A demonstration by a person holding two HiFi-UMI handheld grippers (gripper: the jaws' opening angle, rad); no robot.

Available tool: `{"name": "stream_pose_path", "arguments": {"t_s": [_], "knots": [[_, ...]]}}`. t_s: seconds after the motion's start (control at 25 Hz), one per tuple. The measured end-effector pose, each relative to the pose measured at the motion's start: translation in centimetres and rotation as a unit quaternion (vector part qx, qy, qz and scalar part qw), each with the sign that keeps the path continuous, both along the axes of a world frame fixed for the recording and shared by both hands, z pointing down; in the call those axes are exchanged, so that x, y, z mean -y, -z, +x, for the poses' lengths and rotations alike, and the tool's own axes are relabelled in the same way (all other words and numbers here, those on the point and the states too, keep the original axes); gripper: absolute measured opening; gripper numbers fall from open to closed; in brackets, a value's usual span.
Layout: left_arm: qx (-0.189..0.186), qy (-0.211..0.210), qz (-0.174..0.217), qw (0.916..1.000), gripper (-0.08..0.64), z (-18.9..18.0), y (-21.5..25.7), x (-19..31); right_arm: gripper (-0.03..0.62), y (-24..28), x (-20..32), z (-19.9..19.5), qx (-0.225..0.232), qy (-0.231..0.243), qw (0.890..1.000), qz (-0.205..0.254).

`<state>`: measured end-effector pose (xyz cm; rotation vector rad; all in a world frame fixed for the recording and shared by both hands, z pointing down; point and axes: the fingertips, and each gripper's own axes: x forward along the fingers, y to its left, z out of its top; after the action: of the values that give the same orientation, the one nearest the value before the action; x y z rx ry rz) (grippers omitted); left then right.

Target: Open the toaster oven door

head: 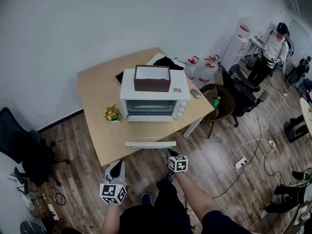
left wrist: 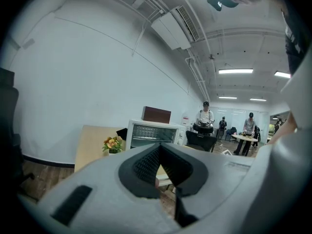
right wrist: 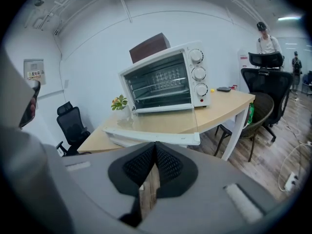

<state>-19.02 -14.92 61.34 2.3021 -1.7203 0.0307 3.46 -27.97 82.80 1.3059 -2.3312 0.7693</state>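
A white toaster oven [head: 153,100] stands on a light wooden table [head: 97,89], with a brown box [head: 152,78] on top of it. Its glass door hangs folded down flat, and the white door handle [head: 150,144] reaches the table's front edge. In the right gripper view the toaster oven [right wrist: 165,82] faces me, with the handle [right wrist: 151,136] just beyond the jaws. My left gripper [head: 117,168] is below the table edge, shut and empty. My right gripper [head: 171,153] is just under the handle's right end, shut and holding nothing. From the left gripper [left wrist: 160,147], the oven [left wrist: 153,133] shows farther off.
A small flower pot [head: 112,114] sits left of the oven, and a remote [head: 195,93] to its right. Office chairs [head: 239,89] and water jugs [head: 207,69] stand right of the table, and a black chair [head: 19,145] to the left. Cables [head: 253,150] cross the wood floor. A person [head: 268,52] stands far right.
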Motion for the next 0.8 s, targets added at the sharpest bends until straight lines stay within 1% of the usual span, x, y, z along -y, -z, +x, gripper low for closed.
{"name": "stream_pose_path", "arguments": {"t_s": [0.16, 0.32, 0.52, 0.6, 0.72, 0.8], "knots": [[0.000, -0.002, -0.001, 1.0000, -0.002, -0.3, 0.0, -0.4, 0.008, 3.7, -0.5, 0.7, 0.018, -0.029, 0.998, 0.043], [0.005, -0.008, 0.002, 1.0000, -0.002, -0.2, 0.2, -0.8, 0.008, 7.4, -1.6, 1.3, 0.019, -0.048, 0.994, 0.092], [0.003, -0.009, 0.004, 0.9999, -0.002, 0.0, 0.3, -0.8, 0.008, 12.9, -3.0, 1.4, 0.023, -0.051, 0.985, 0.166], [0.009, -0.008, 0.007, 0.9999, -0.002, 0.1, 0.4, -0.9, 0.008, 14.8, -3.7, 1.5, 0.023, -0.052, 0.980, 0.192], [0.035, -0.013, 0.009, 0.9993, -0.002, 0.3, 0.5, -0.7, 0.008, 16.7, -4.8, 2.3, 0.037, -0.077, 0.976, 0.203], [0.040, -0.012, 0.013, 0.9990, -0.002, 0.3, 0.8, -0.5, 0.008, 17.8, -5.5, 3.1, 0.051, -0.098, 0.973, 0.205]]}}
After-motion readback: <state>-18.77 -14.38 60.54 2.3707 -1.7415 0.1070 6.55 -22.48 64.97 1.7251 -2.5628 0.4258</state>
